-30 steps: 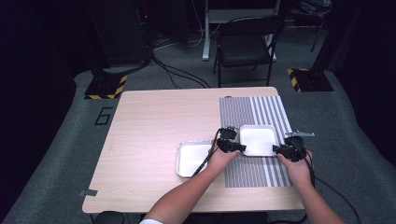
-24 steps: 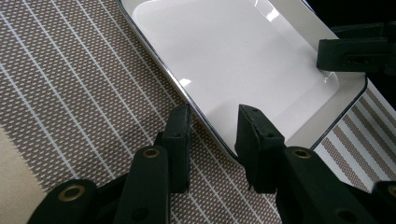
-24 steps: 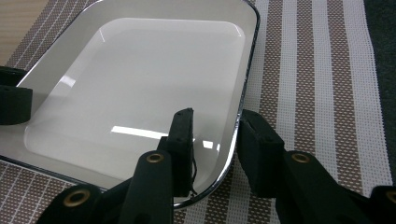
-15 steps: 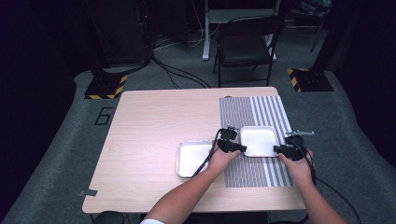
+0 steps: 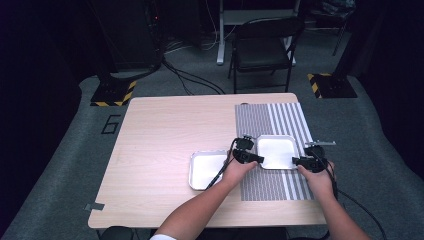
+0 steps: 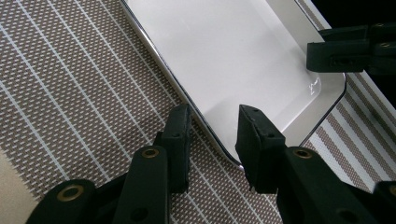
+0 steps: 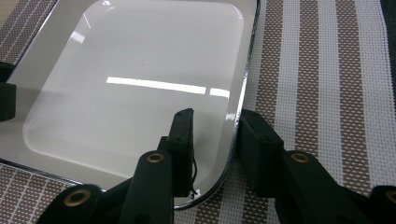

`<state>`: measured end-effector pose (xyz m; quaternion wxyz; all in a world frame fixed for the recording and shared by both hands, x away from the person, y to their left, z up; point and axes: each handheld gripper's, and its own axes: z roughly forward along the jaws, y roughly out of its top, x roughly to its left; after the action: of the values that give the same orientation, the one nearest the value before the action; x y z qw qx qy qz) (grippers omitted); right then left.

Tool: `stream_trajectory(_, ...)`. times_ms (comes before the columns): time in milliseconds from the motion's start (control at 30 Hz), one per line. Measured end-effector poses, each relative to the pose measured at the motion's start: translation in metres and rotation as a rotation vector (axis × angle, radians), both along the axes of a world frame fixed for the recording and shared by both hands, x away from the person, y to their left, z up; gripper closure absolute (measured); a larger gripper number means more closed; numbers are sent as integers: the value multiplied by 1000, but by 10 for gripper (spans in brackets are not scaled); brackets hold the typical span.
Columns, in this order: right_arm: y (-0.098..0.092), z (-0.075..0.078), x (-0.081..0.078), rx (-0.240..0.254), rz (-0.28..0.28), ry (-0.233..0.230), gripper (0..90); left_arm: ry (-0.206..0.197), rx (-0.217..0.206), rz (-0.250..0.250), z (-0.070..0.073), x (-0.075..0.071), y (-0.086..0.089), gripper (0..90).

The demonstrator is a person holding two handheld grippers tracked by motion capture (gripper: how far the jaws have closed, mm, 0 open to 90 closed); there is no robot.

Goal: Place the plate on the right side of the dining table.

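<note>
you have the white tray [image 5: 276,150] on the striped mat [image 5: 272,185], just right of the second tray [image 5: 206,169]. left gripper [image 6: 212,128] and right gripper [image 7: 215,130] each straddle opposite rims, jaws narrowed around them, likely for a level lift.

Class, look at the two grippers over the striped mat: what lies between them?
In the high view, the white tray lies between the left gripper and the right gripper; each straddles one of its rims.

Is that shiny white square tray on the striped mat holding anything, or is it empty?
Empty. The shiny white square tray shows only a bare, glossy inside with light reflections in both gripper views; nothing lies in it on the brown-and-white striped woven mat.
</note>
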<state>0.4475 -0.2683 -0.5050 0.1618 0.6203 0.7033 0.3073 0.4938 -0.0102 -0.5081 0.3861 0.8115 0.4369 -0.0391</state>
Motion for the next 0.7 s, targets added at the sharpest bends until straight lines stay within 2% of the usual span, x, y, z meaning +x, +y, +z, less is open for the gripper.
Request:
stream_trajectory(133,0,0,-1,8,-2,-4,660,-4,1,-5,0,-1,-1,641)
stream_trajectory(167,-1,0,-1,9,-1,-9,658,-2,-6,10,0,-2,-2,637)
stream_trajectory(267,-2,0,-1,5,6,-17,657,0,-4,-3,0,-1,-1,637)
stream_trajectory(433,-2,1,-2,5,1,-28,649,7,-13,12,1,-2,0,633)
stream_trajectory(700,-6,6,-5,26,9,-46,609,-19,-18,11,6,-3,4,594)
